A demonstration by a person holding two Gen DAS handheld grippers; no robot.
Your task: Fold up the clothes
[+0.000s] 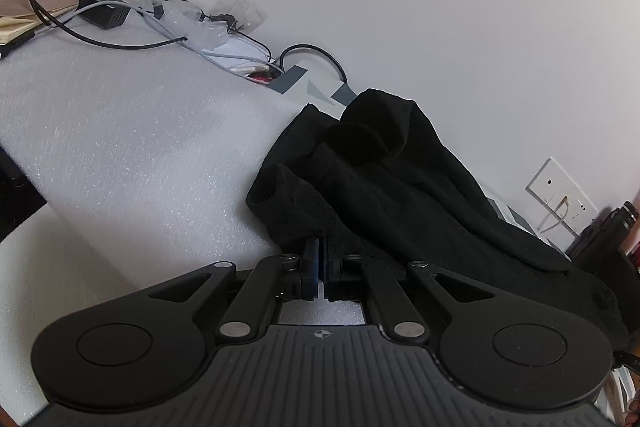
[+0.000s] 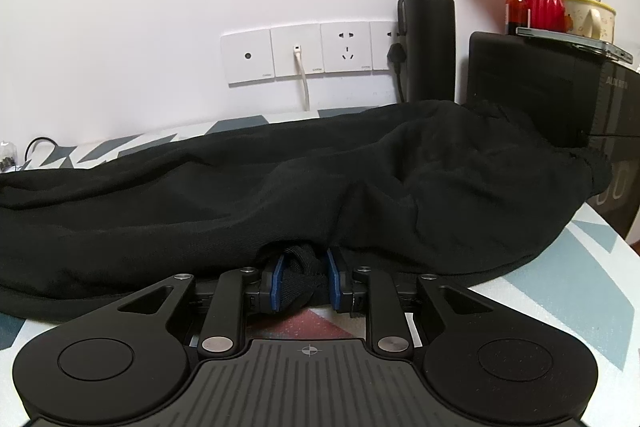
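- Two grips on one black garment [image 1: 400, 195], probably so an edge can be lifted and carried over in a fold.
- Left wrist view:
  - Left gripper [image 1: 321, 251] pinched almost fully closed, blue pads nearly touching, thin hem of the garment seemingly caught at the tips; hold not entirely clear, dark on dark.
  - Garment heaped just beyond the tips and off to the right of them, one tubular opening gaping near the tips, bunched folds rising toward the wall [image 1: 440, 7].
  - Resting partly on white foam sheet [image 1: 140, 147], partly on patterned cloth [image 1: 316, 89] behind it.
  - Cables and clutter well apart from the garment, far left.
- Right wrist view:
  - Right gripper [image 2: 306, 277] partly closed, blue pads clamped on a thick wad of black fabric filling the gap.
  - Garment stretched across directly ahead of the tips, draped left to right over the patterned cloth [image 2: 580, 287].
  - Far end of the garment touching the black box [image 2: 540, 87]; black flask [image 2: 430, 35] and wall sockets [image 2: 298, 55] behind the garment.
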